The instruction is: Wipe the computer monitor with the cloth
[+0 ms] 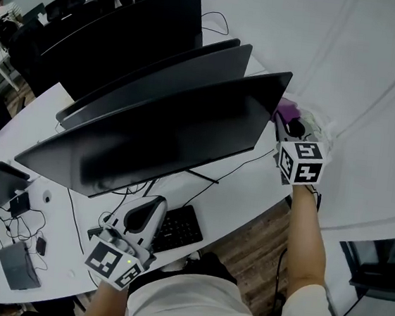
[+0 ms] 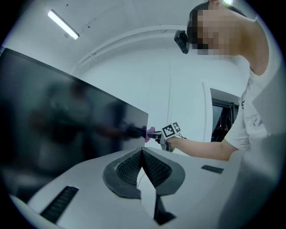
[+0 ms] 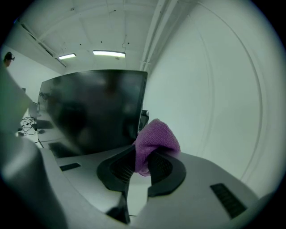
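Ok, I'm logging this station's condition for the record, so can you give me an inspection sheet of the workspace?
Surface: white curved desk.
Job's things: monitor with a dark screen; purple cloth at its right edge, contact unclear.
Clutter: black keyboard below the monitor; small dark devices at the desk's left end.
Grippers: right gripper shut on the cloth; left gripper shut and empty, low by the keyboard.
Cables: black cable trailing over the desk under the monitor; cable tangle at the left end.
Surroundings: two more monitors behind, white wall, wood floor.
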